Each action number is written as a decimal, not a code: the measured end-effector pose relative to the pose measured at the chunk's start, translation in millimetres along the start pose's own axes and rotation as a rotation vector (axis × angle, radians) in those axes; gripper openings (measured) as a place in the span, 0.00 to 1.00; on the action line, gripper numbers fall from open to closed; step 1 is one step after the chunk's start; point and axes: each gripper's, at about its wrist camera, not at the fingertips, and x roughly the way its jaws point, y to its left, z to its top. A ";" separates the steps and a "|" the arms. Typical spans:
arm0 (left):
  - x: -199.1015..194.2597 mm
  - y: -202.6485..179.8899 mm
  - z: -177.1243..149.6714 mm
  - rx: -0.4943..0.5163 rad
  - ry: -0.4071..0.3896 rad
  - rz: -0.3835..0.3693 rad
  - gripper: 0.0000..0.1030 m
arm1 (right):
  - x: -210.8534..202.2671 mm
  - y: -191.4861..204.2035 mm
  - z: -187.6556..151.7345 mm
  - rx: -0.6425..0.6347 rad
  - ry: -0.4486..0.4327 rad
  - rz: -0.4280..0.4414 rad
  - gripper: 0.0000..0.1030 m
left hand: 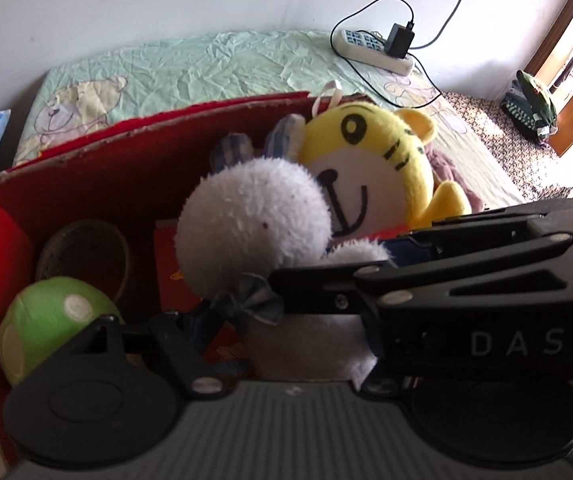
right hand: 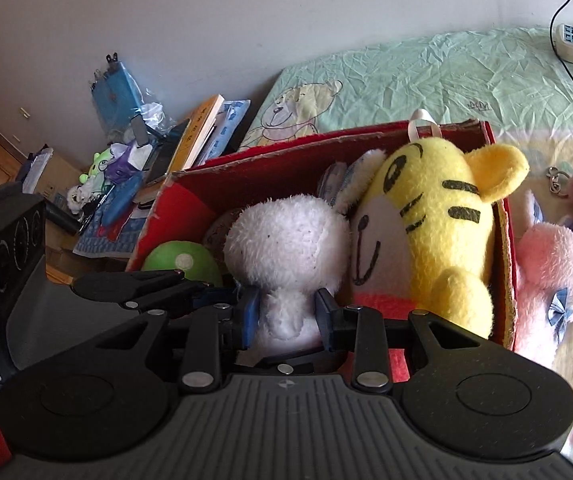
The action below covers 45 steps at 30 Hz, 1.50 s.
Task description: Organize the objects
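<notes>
A fluffy white plush rabbit (right hand: pixel 286 248), round-headed with striped blue fabric ears, sits in the red cardboard box (right hand: pixel 366 140) against a smooth yellow plush tiger (right hand: pixel 438 220). The right gripper (right hand: pixel 286 312) angles downward, its blue pads squeezing the rabbit's soft body. The left gripper (left hand: pixel 242 308), crossing from the side, seems clamped on the rabbit's small grey bow (left hand: pixel 256 298), though its tips are partly hidden.
</notes>
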 end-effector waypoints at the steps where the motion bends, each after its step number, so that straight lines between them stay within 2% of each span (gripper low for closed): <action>1: 0.9 0.2 0.2 0.000 0.003 0.004 0.67 | 0.3 -0.7 -0.5 0.004 0.000 0.001 0.33; 9: 5.4 -0.9 -2.5 -0.014 0.012 0.029 0.67 | 6.9 -6.2 -1.7 0.028 -0.004 0.003 0.34; 14: 8.7 -6.3 -5.2 -0.005 0.025 0.054 0.69 | 9.0 -16.2 -4.7 0.102 -0.012 0.020 0.40; 32: 17.1 -11.5 -3.5 0.016 0.041 0.105 0.82 | 4.6 -23.3 -13.9 0.177 -0.042 0.044 0.41; 45: 17.9 -12.8 -1.1 0.019 0.048 0.123 0.86 | 1.7 -27.9 -21.5 0.213 -0.078 0.043 0.42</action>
